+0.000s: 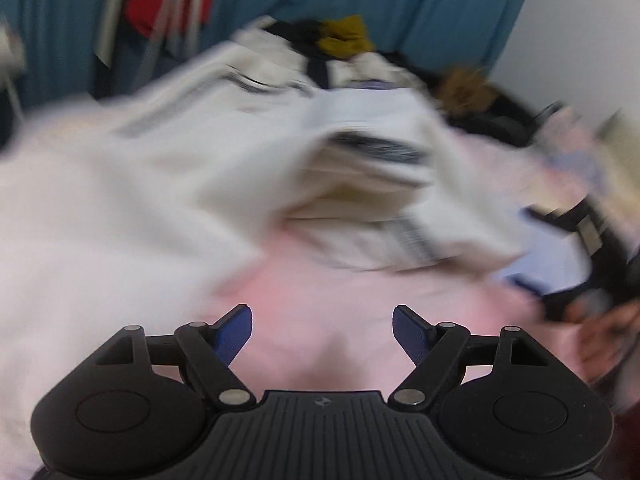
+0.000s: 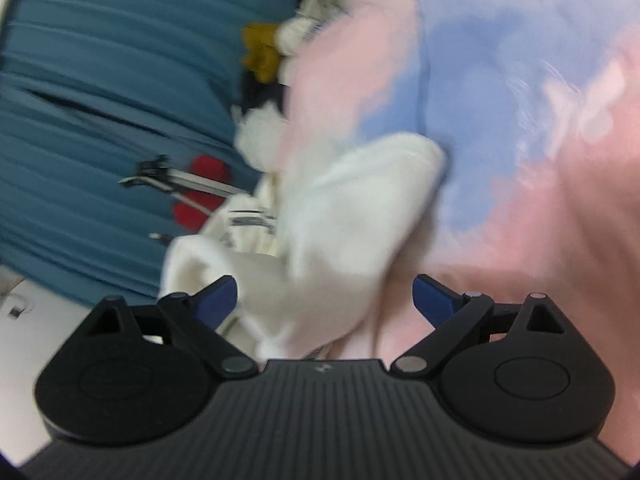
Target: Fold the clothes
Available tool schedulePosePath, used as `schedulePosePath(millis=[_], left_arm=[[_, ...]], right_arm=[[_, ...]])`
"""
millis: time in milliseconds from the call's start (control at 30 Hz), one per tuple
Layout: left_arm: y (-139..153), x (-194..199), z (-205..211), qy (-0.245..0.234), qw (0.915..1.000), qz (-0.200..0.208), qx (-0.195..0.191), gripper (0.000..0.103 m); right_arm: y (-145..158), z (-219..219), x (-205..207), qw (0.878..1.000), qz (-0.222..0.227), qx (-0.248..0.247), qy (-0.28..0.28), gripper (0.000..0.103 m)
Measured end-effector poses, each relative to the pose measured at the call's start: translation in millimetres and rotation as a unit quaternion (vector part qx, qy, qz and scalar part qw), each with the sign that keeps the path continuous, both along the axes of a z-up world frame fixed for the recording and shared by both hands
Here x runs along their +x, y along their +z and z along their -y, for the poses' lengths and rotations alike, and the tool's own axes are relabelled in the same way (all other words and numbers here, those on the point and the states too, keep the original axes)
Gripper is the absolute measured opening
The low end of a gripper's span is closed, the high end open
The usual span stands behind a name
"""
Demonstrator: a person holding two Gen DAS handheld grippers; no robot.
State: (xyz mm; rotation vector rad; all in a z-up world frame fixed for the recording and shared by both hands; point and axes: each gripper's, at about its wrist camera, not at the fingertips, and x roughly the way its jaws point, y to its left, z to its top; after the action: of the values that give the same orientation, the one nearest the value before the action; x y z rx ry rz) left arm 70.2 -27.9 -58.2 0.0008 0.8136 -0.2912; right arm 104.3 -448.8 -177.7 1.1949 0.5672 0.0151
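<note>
Teal curtain (image 1: 420,4): pleated, fills the background well beyond both pairs of jaws; in the right wrist view it lies to the left of the jaws.

Pink sheet (image 1: 320,320): pale pink with blue patches, spread under the clothes. It lies directly below the left jaws and, in the right wrist view, ahead of and to the right of the right jaws (image 2: 520,220).

White garment (image 1: 140,168): cream-white with dark stripes, rumpled, heavily blurred. It lies ahead of and to the left of the left jaws. A fold of it reaches back into the gap of the right jaws (image 2: 340,220), down to the gripper body; contact with the fingers cannot be told.

Clothes heap (image 1: 320,40): dark, mustard-yellow and brown pieces, well beyond the white garment, at the foot of the curtain.

Stand (image 1: 168,20): metal legs with a red part, far ahead-left of the left jaws, against the curtain.

Left gripper (image 1: 322,330): black, blue-padded fingers; jaws spread wide, grasping nothing, over the pink sheet.

Right gripper (image 2: 325,300): same make; jaws spread wide, released, white cloth lying between them.

Hand (image 1: 604,340): a person's, blurred, to the right of the left jaws.
</note>
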Motion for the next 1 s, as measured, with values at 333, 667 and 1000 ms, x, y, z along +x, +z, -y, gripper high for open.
schedulePosePath(millis=[333,667,1000], left_arm=[[-50.7,21.5,-21.2,-0.025,0.9825,-0.011,0.184,0.081],[-45.5,22.8,-28.5,-0.048,0.9784,0.01,0.201,0.081],[-25.2,15.8,-41.9,-0.113,0.964,-0.014,0.24,0.08]], right_arm=[[-4.0,8.2,39.6,0.999,-0.033,-0.011,-0.015,0.014],[43.0,49.7,44.1,0.981,0.017,-0.15,-0.118,0.009],[40.5,108.2,35.4,0.935,-0.03,-0.244,-0.257,0.009]])
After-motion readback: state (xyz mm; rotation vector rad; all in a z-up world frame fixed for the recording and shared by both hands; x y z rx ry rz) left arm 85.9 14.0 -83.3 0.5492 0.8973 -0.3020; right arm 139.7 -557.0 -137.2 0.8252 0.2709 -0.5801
